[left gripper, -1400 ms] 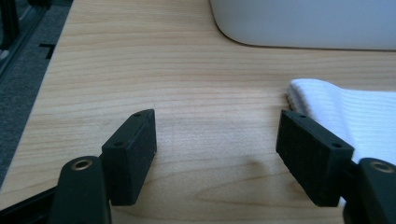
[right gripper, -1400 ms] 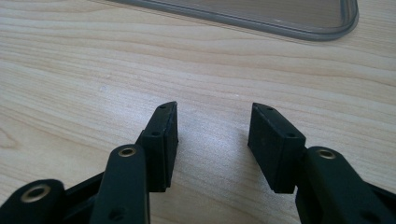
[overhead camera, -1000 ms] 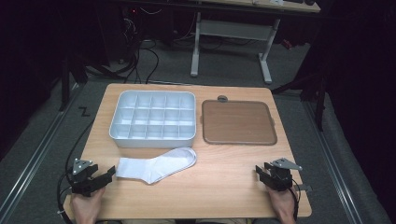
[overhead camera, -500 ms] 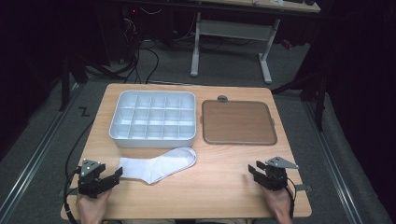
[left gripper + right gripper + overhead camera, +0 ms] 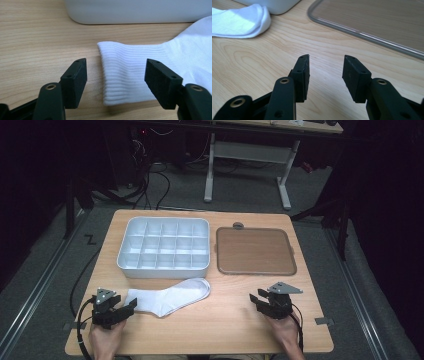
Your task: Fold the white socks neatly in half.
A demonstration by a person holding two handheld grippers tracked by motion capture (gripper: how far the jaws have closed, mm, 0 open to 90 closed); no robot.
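Observation:
A white sock [image 5: 170, 297] lies flat on the wooden table [image 5: 225, 330], in front of the white compartment box [image 5: 165, 271]. My left gripper [image 5: 129, 308] is low at the sock's ribbed cuff [image 5: 125, 75]. Its jaws have just been closing a little. The cuff's end lies between them, but the pads stand clear of it, so this gripper [image 5: 116, 71] is open. My right gripper [image 5: 256, 299] hovers over bare wood to the right of the sock's toe [image 5: 239, 21]. It [image 5: 325, 65] is open, with nothing between its fingers.
The white box [image 5: 140, 11] has several empty compartments and stands at the back left. A brown tray [image 5: 255, 251] with a pale rim [image 5: 362, 32] lies beside it at the back right. Dark floor, cables and a desk frame lie beyond the table.
My left gripper has slid right until its jaws flank the sock's cuff, and they have narrowed slightly. My right gripper has moved left and a little up. The sock has not moved.

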